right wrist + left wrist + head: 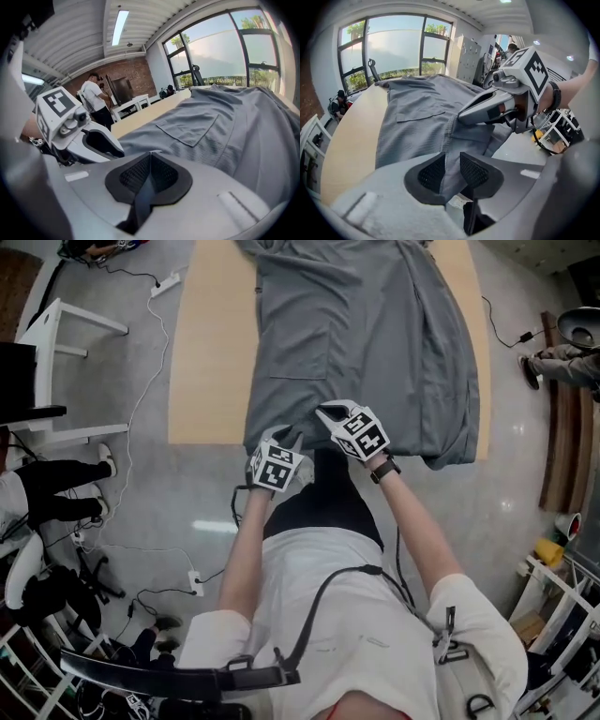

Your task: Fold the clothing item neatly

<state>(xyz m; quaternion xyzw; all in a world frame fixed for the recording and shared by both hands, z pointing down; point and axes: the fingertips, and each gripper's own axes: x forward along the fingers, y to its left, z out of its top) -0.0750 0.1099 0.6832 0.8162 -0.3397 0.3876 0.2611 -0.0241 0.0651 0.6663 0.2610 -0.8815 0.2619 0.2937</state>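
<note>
Grey cloth is covering most of the pale wooden desk (211, 362): a grey garment (366, 334) is lying spread flat from the far edge to the near one, with its near hem and right side hanging over the desk's edge. A patch pocket (187, 126) is showing on its upper face. The left tool (451, 171) is grasping the garment's near hem, with a fold of cloth filling the gap between its black ribbed pads. The right tool (150, 161) is sitting just beside it to the right, clenched with its pads pressed together at the same hem; whether any cloth is caught there I cannot tell.

The desk is standing on a glossy grey floor (187, 512), where a white power strip (165, 282) is trailing a cable on the left. A white frame table (56, 343) is standing farther left. Tall windows (393, 47) are letting in daylight beyond the desk's far end, and white cabinets (464, 58) are lining the wall beside them. A person in a white shirt (93, 96) is standing before a brick wall (126, 70).
</note>
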